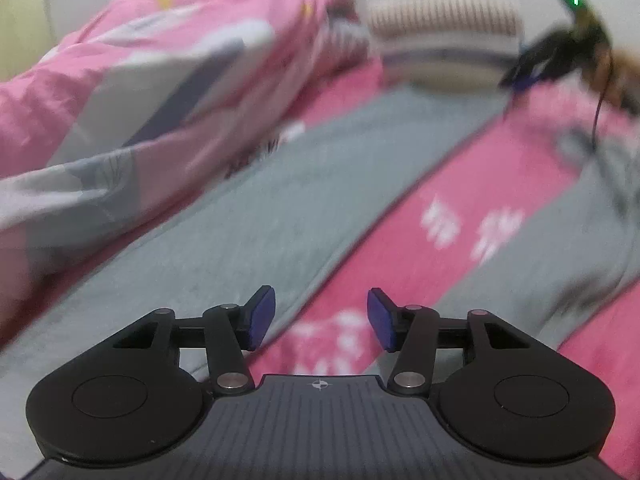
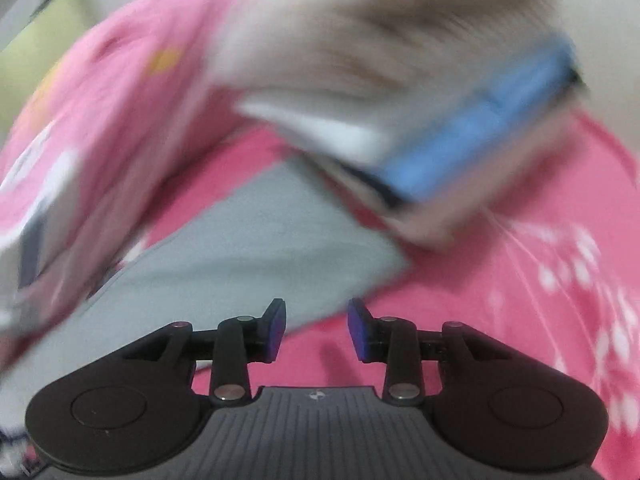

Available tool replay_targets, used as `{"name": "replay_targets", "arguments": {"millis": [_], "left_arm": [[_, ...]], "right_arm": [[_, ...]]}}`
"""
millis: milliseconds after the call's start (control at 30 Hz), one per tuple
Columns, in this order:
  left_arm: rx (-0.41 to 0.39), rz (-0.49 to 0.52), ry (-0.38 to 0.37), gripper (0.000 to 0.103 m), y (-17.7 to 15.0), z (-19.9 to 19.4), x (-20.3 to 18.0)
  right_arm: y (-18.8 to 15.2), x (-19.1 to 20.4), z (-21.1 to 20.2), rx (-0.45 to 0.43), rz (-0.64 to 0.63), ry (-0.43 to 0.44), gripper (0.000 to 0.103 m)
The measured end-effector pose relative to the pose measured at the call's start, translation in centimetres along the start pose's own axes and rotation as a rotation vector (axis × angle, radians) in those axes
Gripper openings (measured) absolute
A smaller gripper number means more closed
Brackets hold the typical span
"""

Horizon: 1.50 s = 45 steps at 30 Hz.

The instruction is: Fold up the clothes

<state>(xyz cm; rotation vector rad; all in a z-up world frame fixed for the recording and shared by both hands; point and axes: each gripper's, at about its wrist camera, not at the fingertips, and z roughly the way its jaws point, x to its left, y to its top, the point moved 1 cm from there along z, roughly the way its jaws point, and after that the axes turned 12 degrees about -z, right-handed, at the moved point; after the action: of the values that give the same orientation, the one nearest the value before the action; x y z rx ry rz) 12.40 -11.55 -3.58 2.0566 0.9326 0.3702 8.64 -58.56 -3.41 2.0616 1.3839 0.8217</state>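
Nearest the lens, the left claw (image 1: 321, 318) stands partly open with nothing between its pads, over the near edge of the grey garment (image 1: 256, 216), which lies spread flat on the pink bedsheet (image 1: 480, 208), probably laid out so it can be folded. The right claw (image 2: 317, 330) is likewise partly open and empty above a corner of the garment, with a crumpled pink quilt (image 1: 132, 80) beside it.

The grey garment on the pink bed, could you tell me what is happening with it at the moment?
A person with a handheld gripper in each hand is folding clothes on a bed. The grey garment lies spread flat on the pink sheet, beside a bunched pink quilt. Neither gripper holds it: the left gripper and the right gripper both stand open with nothing between the pads. Both views are blurred.
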Motion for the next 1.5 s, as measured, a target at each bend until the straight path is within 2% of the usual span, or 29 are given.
{"name": "replay_targets", "arguments": {"millis": [100,233,300,400,567,600,667,733,833,900,967,1000,1100,1167,1267,1400,1500], "left_arm": [[-0.039,-0.092,-0.021,0.051,1.1,1.7,0.0],[0.031,-0.088,0.068,0.050,0.1,5.7,-0.4],[0.040,-0.095,0.088,0.050,-1.3,6.5,-0.3],[-0.004,-0.121,0.083,0.050,-2.0,6.2,0.1],[-0.012,-0.120,0.087,0.051,-1.9,6.2,0.1],[-0.013,-0.120,0.088,0.052,-1.9,6.2,0.1],[-0.014,-0.125,0.088,0.053,-2.0,6.2,0.2],[-0.016,-0.132,0.089,0.054,-2.1,6.1,0.3],[-0.016,-0.137,0.088,0.056,-2.1,6.1,0.4],[-0.015,-0.140,0.089,0.058,-2.1,6.1,0.4],[-0.015,-0.137,0.103,0.060,-2.1,6.1,0.3],[-0.015,-0.134,0.112,0.063,-2.1,6.2,0.3],[-0.011,-0.139,0.129,0.068,-2.0,6.3,0.3],[-0.003,-0.165,0.119,0.070,-1.8,6.4,0.8],[0.008,-0.203,0.107,0.071,-1.5,6.2,1.3],[0.011,-0.252,0.151,0.072,-1.4,4.0,1.0],[-0.046,-0.230,0.176,0.072,-2.1,0.1,0.3]], "right_arm": [[1.9,3.4,0.0,-0.033,-0.146,0.037,0.035],[4.5,6.9,6.8,0.008,-0.181,0.063,0.032],[5.8,7.2,9.6,0.071,-0.191,0.023,0.031],[6.9,5.3,15.4,0.204,-0.181,-0.090,0.029],[12.0,3.9,22.0,0.106,-0.130,-0.161,0.030],[12.7,4.1,22.8,0.073,-0.145,-0.188,0.031],[13.1,4.6,23.4,0.067,-0.168,-0.224,0.031],[13.3,4.9,22.4,0.061,-0.175,-0.222,0.031],[12.6,4.6,17.6,0.031,-0.104,-0.073,0.032],[11.5,5.1,14.4,0.026,-0.134,-0.016,0.037],[9.8,5.4,11.8,0.049,-0.183,0.010,0.044],[8.7,5.2,11.1,0.087,-0.184,0.028,0.044],[5.4,3.3,10.6,0.193,-0.140,0.002,0.043],[3.7,0.5,9.2,0.200,-0.121,-0.060,0.043],[3.4,-3.4,4.3,0.159,-0.064,-0.147,0.043],[2.1,-4.9,-7.2,-0.007,-0.082,-0.184,0.043],[0.2,-3.5,-16.9,-0.197,-0.125,-0.134,0.044]]}}
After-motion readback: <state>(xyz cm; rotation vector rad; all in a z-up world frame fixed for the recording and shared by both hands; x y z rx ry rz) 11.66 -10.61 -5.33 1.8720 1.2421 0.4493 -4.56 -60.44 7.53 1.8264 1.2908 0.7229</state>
